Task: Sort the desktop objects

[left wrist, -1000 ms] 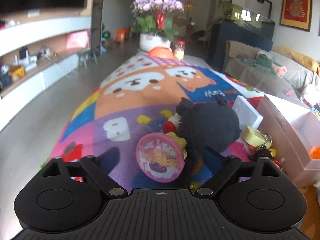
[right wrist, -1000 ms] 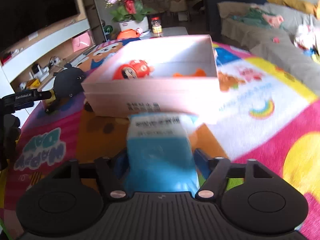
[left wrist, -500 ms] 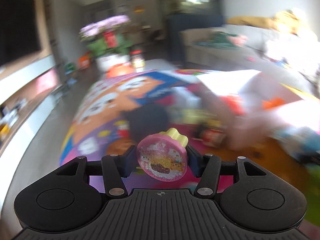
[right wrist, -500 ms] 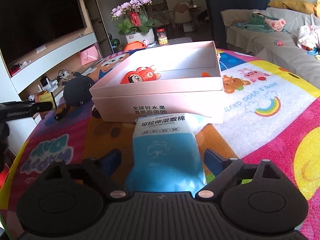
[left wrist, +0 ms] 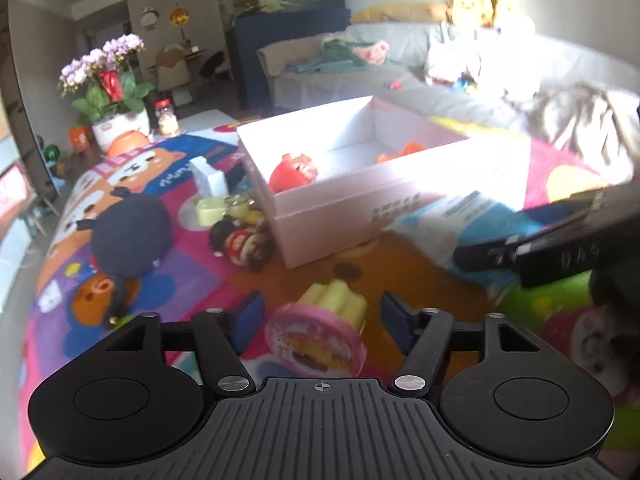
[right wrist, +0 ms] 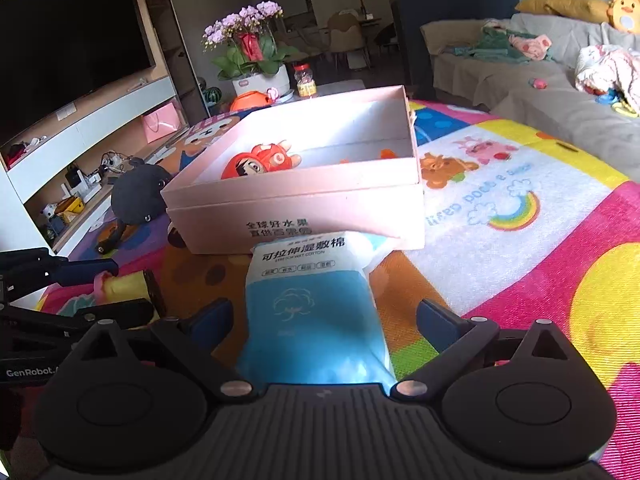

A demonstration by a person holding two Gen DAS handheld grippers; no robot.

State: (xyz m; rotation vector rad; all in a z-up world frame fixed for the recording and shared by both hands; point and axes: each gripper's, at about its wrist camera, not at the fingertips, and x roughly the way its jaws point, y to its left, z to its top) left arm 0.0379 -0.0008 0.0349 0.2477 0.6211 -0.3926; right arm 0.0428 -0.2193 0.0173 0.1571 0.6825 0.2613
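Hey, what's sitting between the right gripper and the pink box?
The blue and white cotton pad pack lies on the mat between the opening jaws of the right gripper, untouched by them, its far end against the pink box. Shown in the right wrist view.

blocked: pink box (right wrist: 296, 216) wall ahead | free: mat (right wrist: 500, 248) right

"GenRobot" on left gripper (right wrist: 116, 292), seemingly.

Beyond my work area I see a potted orchid (right wrist: 250, 46) with pale purple blooms in a white pot, and a jar with a red lid (right wrist: 306, 79) just beside it. A dark television (right wrist: 72, 48) hangs over shelving on the left. A grey sofa (right wrist: 532, 84) strewn with clothes runs along the right.
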